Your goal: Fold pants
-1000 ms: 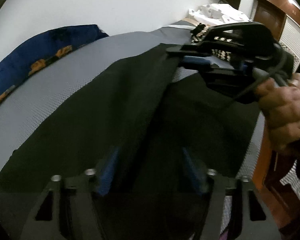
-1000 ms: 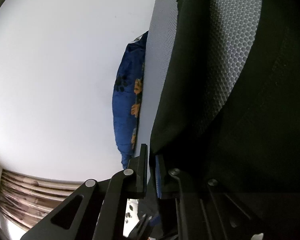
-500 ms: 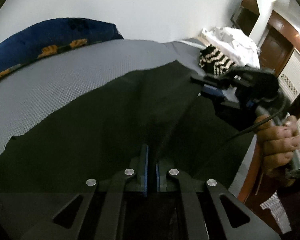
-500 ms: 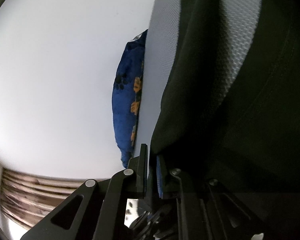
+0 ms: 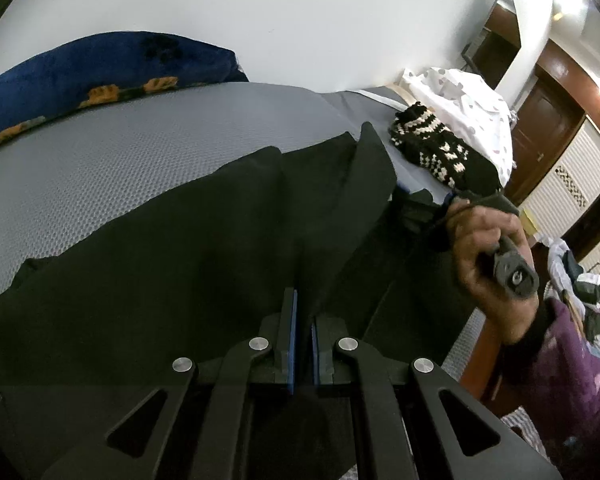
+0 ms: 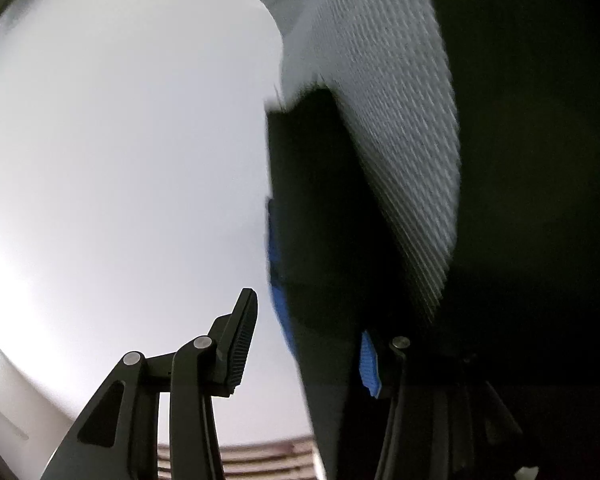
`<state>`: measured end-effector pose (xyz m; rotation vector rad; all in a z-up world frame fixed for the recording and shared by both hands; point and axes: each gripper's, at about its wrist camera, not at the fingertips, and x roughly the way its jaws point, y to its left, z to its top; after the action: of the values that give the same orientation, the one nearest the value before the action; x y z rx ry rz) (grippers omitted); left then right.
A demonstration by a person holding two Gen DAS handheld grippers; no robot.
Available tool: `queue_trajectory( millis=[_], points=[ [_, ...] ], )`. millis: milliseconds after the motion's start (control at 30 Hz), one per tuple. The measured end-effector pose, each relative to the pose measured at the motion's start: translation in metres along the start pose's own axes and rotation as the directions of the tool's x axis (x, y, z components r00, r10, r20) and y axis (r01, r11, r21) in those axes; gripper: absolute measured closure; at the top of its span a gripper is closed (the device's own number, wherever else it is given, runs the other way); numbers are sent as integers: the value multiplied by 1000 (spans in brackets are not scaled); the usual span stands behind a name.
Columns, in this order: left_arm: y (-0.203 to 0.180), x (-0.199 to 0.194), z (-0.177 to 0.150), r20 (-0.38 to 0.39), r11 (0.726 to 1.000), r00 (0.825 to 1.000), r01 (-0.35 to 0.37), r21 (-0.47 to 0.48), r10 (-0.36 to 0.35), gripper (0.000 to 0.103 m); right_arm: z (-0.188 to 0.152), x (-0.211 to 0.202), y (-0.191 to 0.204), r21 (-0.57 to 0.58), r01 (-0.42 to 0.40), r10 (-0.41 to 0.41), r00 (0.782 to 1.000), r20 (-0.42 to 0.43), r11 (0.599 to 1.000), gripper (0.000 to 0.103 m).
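Jaws of the left gripper [image 5: 302,322] are pressed together on a ridge of the black pants [image 5: 188,248], anchoring a fold line. Jaws of the right gripper [image 6: 308,344] stand spread, cloth hanging between them unclamped. Pants lie across the grey bed [image 5: 100,160]; bare mattress remains toward the blue pillow [image 5: 100,68]. A knitted garment [image 5: 436,148] crowds the right edge.

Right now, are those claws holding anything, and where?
The left gripper pinches the black pants at a near fabric fold. The right gripper is open, holding nothing.
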<state>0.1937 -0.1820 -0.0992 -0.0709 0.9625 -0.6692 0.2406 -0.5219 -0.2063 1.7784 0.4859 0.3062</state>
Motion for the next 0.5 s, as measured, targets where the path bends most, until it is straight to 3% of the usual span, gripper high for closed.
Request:
queue_trajectory(
  millis=[133,267,400,500],
  points=[
    [-1,2,0,-8,1000,1000,-1,13,1,97,4,-3,12,-60,24,-25,1000,-2,998,62],
    [-2,4,-1,-16,1000,1000,-6,19,6,97,2,-14,24,-145,105,-101,994,35,984,93],
    [-5,3,-3,-19,999,1000,-19,49,20,97,-2,-41,38,-204,198,-176,977,120,959,96],
    [-14,-4,-5,-3,994,1000,-28,102,29,97,-16,-64,60,-303,268,-230,961,154,915,97]
  ],
)
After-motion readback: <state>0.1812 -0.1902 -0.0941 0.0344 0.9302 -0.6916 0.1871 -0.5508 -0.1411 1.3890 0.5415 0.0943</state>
